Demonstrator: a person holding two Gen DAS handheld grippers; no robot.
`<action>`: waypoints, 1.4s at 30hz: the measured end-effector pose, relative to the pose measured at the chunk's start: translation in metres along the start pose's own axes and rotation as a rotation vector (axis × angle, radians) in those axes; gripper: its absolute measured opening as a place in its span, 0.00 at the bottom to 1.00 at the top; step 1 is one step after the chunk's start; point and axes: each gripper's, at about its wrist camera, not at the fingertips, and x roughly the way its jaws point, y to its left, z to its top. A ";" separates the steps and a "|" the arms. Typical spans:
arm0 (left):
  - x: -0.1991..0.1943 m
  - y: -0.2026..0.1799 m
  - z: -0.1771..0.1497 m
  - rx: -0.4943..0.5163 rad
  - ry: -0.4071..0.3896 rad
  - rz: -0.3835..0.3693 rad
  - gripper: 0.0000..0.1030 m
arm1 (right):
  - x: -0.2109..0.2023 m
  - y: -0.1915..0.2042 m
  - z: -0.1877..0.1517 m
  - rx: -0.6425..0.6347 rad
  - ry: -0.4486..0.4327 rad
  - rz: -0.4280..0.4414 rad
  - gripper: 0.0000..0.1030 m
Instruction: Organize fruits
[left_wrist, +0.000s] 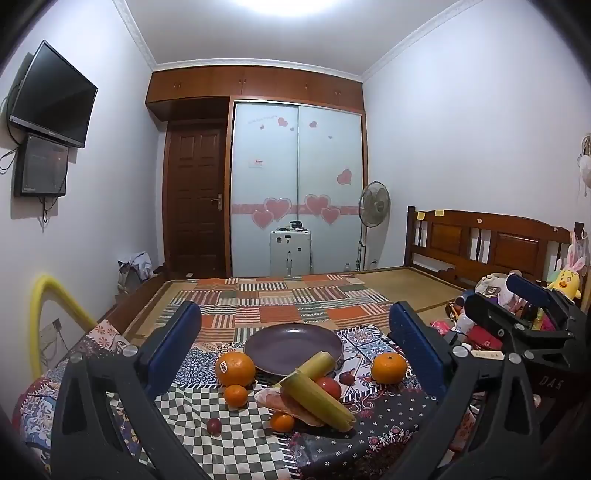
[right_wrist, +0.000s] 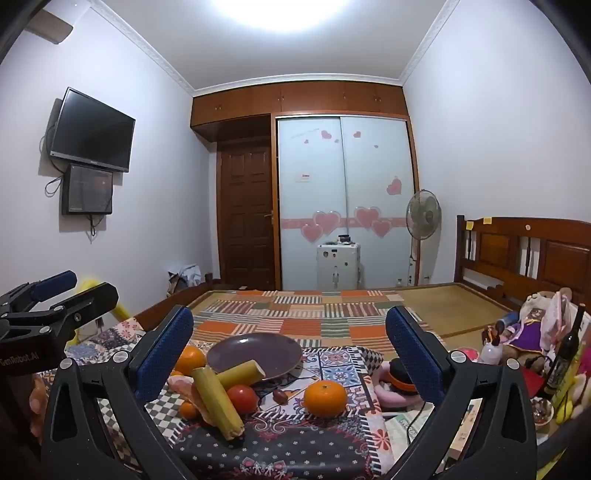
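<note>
Fruit sits in a cluster on the patterned cloth (left_wrist: 236, 439) covering the worktop, just in front of an empty purple plate (left_wrist: 293, 345).

Left wrist view:
- large orange (left_wrist: 235, 368) touches the plate's left rim, a small orange (left_wrist: 235, 396) just below it
- two yellow-green cane pieces (left_wrist: 318, 397) are crossed at centre; the upper one leans onto the plate edge, the lower one lies over a pinkish fruit (left_wrist: 284, 404)
- tomato (left_wrist: 330, 387) is tucked behind the canes, another small orange (left_wrist: 282, 421) in front of them
- dark red date-like fruit (left_wrist: 214, 425) lies alone on the checked patch, a second (left_wrist: 346, 377) right of the plate
- mandarin (left_wrist: 388, 367) sits apart on the right, near the right finger

Left gripper (left_wrist: 297, 328): jaws spread wide, holding nothing. It hangs above and short of the cluster, which falls between the two fingers.

Right gripper (right_wrist: 290, 330): also spread wide and empty, same standoff. In the right wrist view the mandarin (right_wrist: 325, 398) lies right of centre between the fingers, and the canes (right_wrist: 218, 397) and tomato (right_wrist: 242, 398) are near the left finger.

The grippers are side by side, with no contact with any fruit.
</note>
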 end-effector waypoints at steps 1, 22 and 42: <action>0.000 0.000 0.000 0.001 0.000 0.000 1.00 | 0.000 0.000 0.000 0.002 -0.001 0.000 1.00; -0.006 -0.004 -0.001 0.021 -0.003 -0.002 1.00 | 0.003 0.001 -0.001 0.013 -0.001 0.002 1.00; 0.001 -0.001 -0.003 0.012 0.007 -0.005 1.00 | 0.003 0.006 0.002 0.017 0.000 0.004 1.00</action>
